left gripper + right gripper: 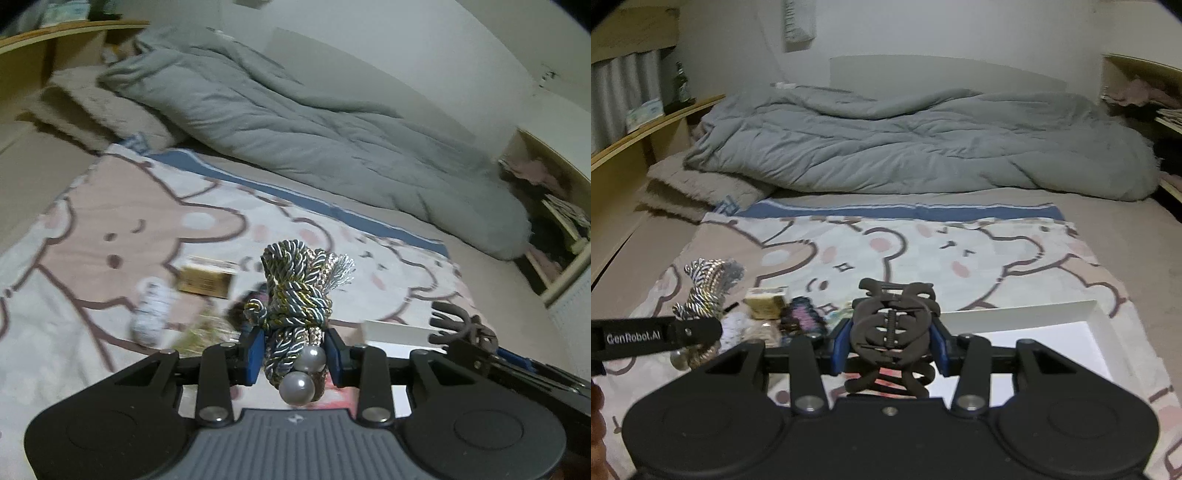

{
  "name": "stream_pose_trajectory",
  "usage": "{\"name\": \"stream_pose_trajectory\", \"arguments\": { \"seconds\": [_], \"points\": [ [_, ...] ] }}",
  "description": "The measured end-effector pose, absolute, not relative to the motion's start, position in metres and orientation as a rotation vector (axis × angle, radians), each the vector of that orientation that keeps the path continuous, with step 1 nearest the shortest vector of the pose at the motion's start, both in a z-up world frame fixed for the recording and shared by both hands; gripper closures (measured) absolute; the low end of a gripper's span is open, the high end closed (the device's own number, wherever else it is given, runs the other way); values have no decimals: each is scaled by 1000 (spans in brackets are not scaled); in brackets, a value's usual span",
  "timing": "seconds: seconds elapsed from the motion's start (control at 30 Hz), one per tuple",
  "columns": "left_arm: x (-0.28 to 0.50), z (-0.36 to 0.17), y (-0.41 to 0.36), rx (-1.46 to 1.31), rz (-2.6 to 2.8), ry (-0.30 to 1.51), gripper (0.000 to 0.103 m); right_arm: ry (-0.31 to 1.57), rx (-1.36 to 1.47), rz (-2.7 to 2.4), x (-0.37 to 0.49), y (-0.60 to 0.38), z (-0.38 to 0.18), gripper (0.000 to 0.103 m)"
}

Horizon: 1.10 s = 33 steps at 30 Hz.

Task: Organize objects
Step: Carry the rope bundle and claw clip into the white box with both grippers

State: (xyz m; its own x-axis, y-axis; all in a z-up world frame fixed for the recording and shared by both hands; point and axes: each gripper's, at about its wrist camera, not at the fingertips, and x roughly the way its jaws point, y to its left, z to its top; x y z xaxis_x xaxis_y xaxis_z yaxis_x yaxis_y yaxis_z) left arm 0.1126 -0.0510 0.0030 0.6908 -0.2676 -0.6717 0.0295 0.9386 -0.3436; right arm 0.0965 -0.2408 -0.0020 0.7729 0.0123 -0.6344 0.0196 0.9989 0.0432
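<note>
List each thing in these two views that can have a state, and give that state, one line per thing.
Left tool: shut on the rope bundle.
Rope bundle: knotted, held up off the bed, two pearls at its lower end.
Right tool: shut on the hair claw.
Hair claw: clamped between the pads, lifted.
White box: open, lying on the blanket, empty where visible.
Quilt: crumpled, heaped at the bed's far end.
Blanket: spread flat.

Dim, flat indoor light with a cool cast. Small items near the grey duvet (295, 122) smear with motion blur (left wrist view especially); straight edges around it bow, corners darken.
</note>
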Motion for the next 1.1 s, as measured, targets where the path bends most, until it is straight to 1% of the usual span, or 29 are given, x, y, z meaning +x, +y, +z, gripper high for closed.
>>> {"name": "stream_pose_trajectory", "arguments": {
  "seconds": [0.3,0.47,0.73,1.1],
  "points": [
    [111,-8,-117,-283,-265,824,67,675,63,-78,84,-297,-4,58],
    [108,-25,-150,-307,-318,880,67,709,65,-107,77,-324,-17,58],
    [96,-55,-199,-295,-369,976,67,809,46,-82,68,-359,-45,58],
    [86,-84,-220,-323,-346,1051,67,957,0,-64,62,-379,-82,58]
  ]
}}
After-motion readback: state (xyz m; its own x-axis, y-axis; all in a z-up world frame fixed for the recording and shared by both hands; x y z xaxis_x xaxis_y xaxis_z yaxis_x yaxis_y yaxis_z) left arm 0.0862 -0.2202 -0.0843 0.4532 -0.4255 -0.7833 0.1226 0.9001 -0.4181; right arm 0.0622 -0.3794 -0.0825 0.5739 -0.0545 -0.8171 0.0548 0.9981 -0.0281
